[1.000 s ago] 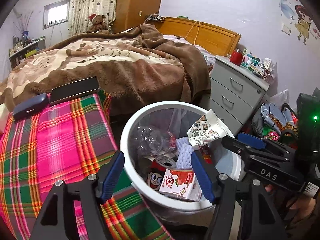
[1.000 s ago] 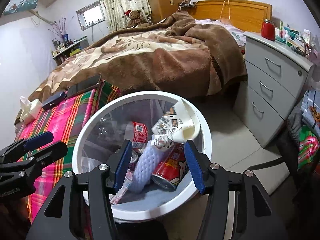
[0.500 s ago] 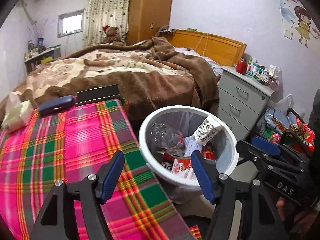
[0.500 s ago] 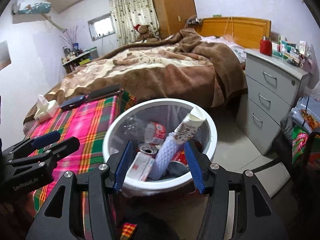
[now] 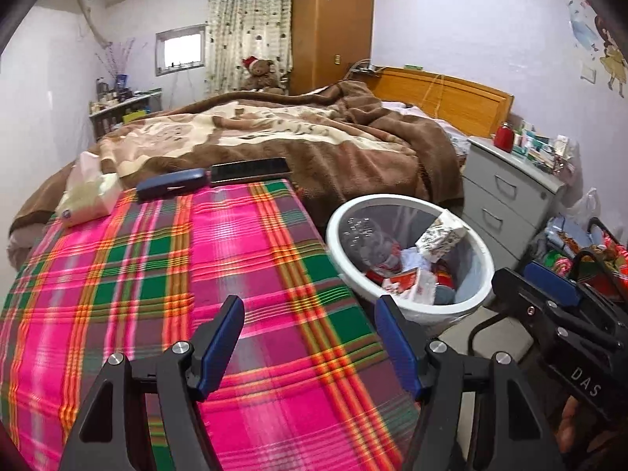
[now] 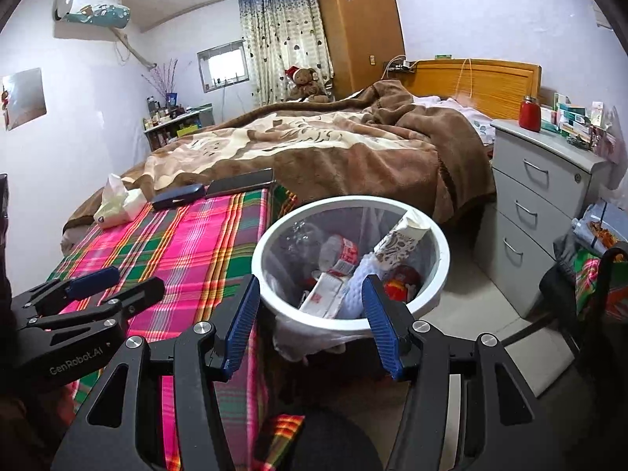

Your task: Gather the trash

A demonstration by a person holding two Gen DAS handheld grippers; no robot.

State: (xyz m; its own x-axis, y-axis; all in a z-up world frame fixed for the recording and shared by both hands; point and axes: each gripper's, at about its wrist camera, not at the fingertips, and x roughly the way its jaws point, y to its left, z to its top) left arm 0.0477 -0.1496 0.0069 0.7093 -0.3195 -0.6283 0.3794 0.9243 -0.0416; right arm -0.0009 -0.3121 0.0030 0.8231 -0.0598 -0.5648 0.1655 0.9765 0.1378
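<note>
A white round trash bin (image 5: 408, 310) stands on the floor beside the plaid-covered table (image 5: 157, 274); it also shows in the right wrist view (image 6: 353, 324). It holds a patterned carton (image 6: 400, 241), a clear bottle (image 6: 337, 251), a red can (image 6: 400, 280), a strawberry box (image 5: 408, 280) and white foam netting. My left gripper (image 5: 308, 339) is open and empty above the tablecloth, left of the bin. My right gripper (image 6: 310, 324) is open and empty, just before the bin's near rim. Each gripper shows in the other's view (image 5: 549, 298) (image 6: 94, 286).
On the table's far end lie a tissue pack (image 5: 84, 196), a dark blue case (image 5: 170, 184) and a black phone (image 5: 249, 168). A bed with a brown blanket (image 5: 294, 137) lies behind. A grey drawer unit (image 6: 537, 200) stands right; bags (image 6: 596, 259) clutter the floor.
Both grippers have pulled back and up from the bin. The bin looks smaller and farther. More of the plaid table has come into view under the left gripper.
</note>
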